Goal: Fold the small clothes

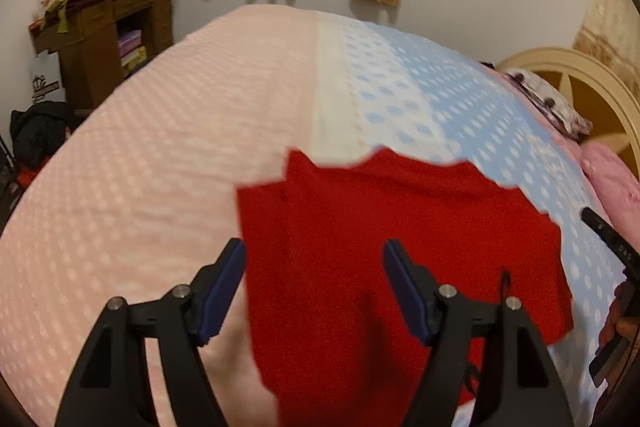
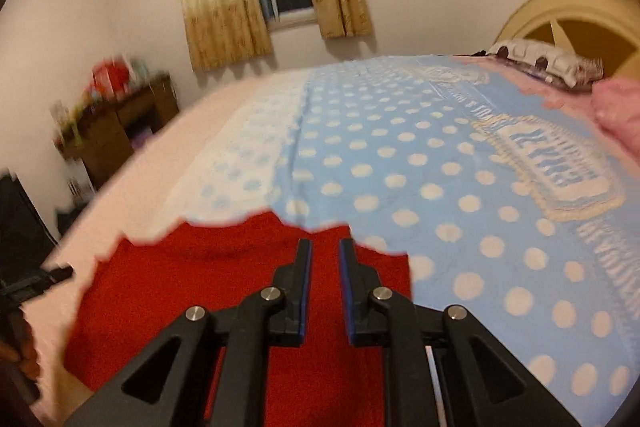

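Your red garment (image 1: 360, 247) lies flat on the bedspread (image 1: 160, 147), across the seam where the pink half meets the blue dotted half, and it sits directly under and just ahead of both tools. Your left gripper (image 1: 314, 287) has its jaws spread wide with nothing pressed between the pads; the cloth's left edge runs just inside its left finger, so that hand is the nearer one to that side edge. Your right gripper (image 2: 325, 283) shows only a narrow gap between its blue pads, and nothing is caught in it; it hovers over the garment's far right corner, where the scalloped far hem shows. The cloth reads as already doubled, with a layer edge running away from you on the left part, and its long axis appears to run from you toward the far hem. Any next fold probably starts from a near or side edge. Blue lettering on the bedspread's lace-framed patch (image 2: 560, 167) is too blurred to read, as are the white marks on the tool seen at the left view's right edge
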Tool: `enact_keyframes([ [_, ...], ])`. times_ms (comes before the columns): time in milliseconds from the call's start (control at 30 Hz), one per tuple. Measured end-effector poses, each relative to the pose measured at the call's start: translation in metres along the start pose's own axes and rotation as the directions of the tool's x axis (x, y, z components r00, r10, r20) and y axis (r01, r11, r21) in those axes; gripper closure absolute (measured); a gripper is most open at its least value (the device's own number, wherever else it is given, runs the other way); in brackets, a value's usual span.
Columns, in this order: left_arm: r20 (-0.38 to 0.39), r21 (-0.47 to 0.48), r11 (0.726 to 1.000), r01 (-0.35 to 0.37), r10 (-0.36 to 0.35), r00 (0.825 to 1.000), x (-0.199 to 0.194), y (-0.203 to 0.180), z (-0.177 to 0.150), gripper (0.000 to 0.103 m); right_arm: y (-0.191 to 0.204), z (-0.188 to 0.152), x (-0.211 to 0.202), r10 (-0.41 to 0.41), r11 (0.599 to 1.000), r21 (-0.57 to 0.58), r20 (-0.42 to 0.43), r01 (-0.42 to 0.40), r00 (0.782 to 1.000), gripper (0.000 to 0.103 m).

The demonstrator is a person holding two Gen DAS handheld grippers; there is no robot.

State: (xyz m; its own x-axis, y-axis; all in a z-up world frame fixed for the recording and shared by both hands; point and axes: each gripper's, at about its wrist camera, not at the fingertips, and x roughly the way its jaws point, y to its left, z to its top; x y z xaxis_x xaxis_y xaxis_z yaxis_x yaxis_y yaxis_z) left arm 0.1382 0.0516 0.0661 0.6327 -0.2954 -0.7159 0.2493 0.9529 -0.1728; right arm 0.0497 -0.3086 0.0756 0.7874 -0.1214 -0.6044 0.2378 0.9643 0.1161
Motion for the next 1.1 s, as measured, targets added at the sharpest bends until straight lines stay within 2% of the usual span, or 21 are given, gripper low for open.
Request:
enact_keyframes([
  [100,-0.019,0.012,1.0,-0.016,0.016,1.0,0.007,-0.016,-0.017,0.03,0.016,-0.022,0.001,0.069,0.997,-0.03,-0.042,-0.071,0.997,0.089],
  [200,-0.057,0.006,0.999,-0.051,0.051,0.997,0.023,-0.025,-0.03,0.029,0.032,-0.04,0.018,0.091,0.995,-0.038,-0.099,-0.095,0.991,0.089],
  [267,-0.076,0.012,0.994,-0.107,0.108,0.991,0.032,-0.027,-0.037,0.018,0.037,-0.055,0.042,0.089,0.996,-0.015,-0.194,-0.094,0.977,0.089],
  [300,-0.071,0.011,0.994,-0.113,0.113,0.991,0.033,-0.025,-0.04,0.016,0.037,-0.065,0.053,0.081,0.996,-0.005,-0.235,-0.085,0.969,0.089],
  [333,-0.064,0.002,0.995,-0.097,0.097,0.993,0.033,-0.022,-0.041,0.016,0.039,-0.07,0.049,0.082,0.996,-0.014,-0.167,-0.086,0.983,0.089],
  [367,-0.064,-0.003,0.996,-0.085,0.085,0.994,0.032,-0.02,-0.042,0.016,0.04,-0.075,0.048,0.075,0.996,-0.03,-0.143,-0.08,0.987,0.089],
  [500,-0.076,-0.048,0.998,-0.035,0.031,0.997,0.017,-0.005,-0.04,0.016,0.041,-0.079,0.047,0.073,0.996,-0.035,-0.128,-0.078,0.989,0.089],
  [700,-0.006,-0.138,0.984,-0.114,0.114,0.993,-0.029,0.041,-0.064,0.016,0.033,-0.085,0.043,0.108,0.994,0.0,-0.096,-0.109,0.989,0.089],
  [833,-0.011,-0.17,0.98,-0.1,0.099,0.995,-0.034,0.058,-0.077,0.016,0.036,-0.083,0.04,0.101,0.995,-0.008,-0.095,-0.102,0.99,0.089],
  [1000,-0.054,-0.154,0.987,-0.045,0.037,0.998,-0.022,0.048,-0.086,0.016,0.034,-0.08,0.039,0.107,0.994,0.008,-0.127,-0.107,0.986,0.089],
  [1100,-0.045,-0.105,0.993,-0.056,0.052,0.998,-0.023,0.04,-0.09,0.016,0.035,-0.081,0.024,0.115,0.993,0.04,-0.167,-0.11,0.979,0.089],
])
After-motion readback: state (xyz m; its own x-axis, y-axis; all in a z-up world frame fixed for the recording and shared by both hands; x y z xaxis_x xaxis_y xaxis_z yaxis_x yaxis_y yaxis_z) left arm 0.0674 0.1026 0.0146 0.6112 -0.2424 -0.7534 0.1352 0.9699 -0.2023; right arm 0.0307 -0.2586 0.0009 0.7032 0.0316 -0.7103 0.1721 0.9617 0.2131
